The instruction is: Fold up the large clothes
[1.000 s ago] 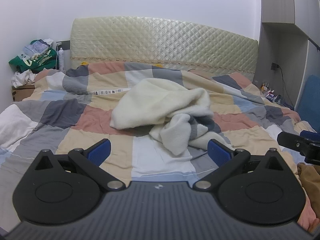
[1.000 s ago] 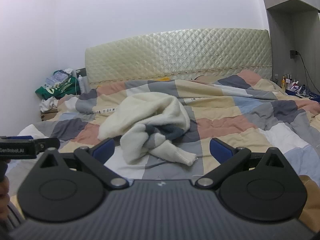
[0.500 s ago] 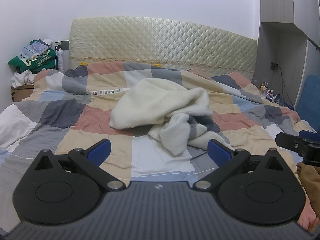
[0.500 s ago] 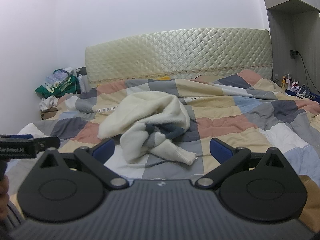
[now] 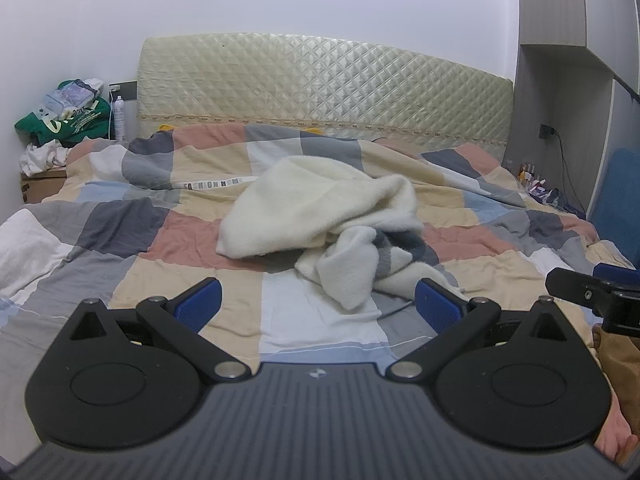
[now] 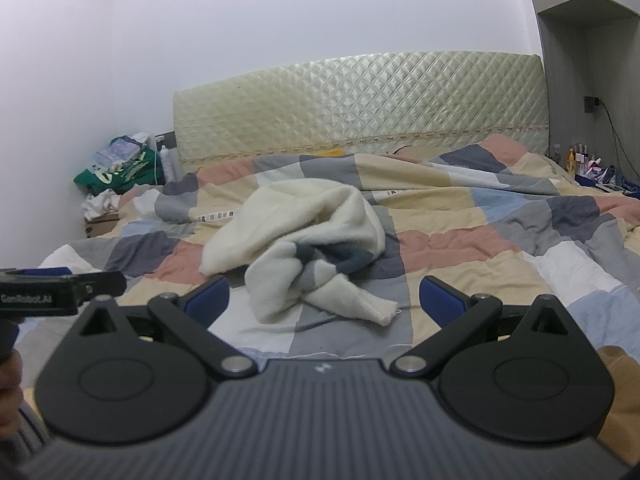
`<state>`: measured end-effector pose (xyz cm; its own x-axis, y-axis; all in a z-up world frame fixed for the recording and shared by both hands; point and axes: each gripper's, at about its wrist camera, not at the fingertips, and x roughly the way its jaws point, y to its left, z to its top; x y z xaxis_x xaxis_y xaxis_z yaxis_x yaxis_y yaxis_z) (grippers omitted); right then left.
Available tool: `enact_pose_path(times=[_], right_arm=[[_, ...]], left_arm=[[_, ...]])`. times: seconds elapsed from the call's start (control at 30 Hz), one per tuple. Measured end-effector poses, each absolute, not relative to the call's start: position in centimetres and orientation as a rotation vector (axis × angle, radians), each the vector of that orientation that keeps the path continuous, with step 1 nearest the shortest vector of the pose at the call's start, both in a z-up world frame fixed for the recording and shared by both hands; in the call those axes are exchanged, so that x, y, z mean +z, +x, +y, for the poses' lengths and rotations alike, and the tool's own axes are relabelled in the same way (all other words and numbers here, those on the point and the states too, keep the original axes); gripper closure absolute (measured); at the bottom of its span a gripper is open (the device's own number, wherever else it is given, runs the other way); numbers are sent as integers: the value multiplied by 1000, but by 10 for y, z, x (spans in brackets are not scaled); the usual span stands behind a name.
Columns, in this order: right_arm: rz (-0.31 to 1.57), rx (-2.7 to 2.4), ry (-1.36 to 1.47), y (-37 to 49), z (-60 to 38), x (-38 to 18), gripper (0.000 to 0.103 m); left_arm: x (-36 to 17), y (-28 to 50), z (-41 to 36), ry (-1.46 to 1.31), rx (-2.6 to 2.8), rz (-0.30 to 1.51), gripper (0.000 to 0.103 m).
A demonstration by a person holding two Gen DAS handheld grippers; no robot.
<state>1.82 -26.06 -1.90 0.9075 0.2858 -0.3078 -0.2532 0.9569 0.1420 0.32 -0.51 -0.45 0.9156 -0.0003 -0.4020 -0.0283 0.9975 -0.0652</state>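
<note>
Patchwork quilt point(image 5: 192, 280) serves as my work surface; the cream fleece garment point(image 5: 320, 216) lies crumpled mid-bed, ahead of both tools. My left gripper point(image 5: 318, 300) and right gripper point(image 6: 324, 298) are spread wide, holding nothing. Recommended: pinch 2 separate edges, lift, spread flat before folding.

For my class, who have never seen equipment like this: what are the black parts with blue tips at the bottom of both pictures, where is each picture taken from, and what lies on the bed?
No robot here: a person holds a two-finger gripper in each hand, each with a camera looking forward along its fingers. One picture is from the left gripper, the other from the right gripper. The blue tips are the finger pads. Both grippers are open and hold nothing. Ahead, a crumpled cream sweater with grey stripes lies on a checked quilt before a padded headboard. At the edge of each view, the other gripper shows.
</note>
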Motion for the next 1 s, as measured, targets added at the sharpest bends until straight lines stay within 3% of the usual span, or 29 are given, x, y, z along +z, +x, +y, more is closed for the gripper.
enact_pose_path(times=[1.0], right_arm=[[333,195,93,26,-257,-23,0]], left_arm=[[-14,24,3,-125,-13,464,0]])
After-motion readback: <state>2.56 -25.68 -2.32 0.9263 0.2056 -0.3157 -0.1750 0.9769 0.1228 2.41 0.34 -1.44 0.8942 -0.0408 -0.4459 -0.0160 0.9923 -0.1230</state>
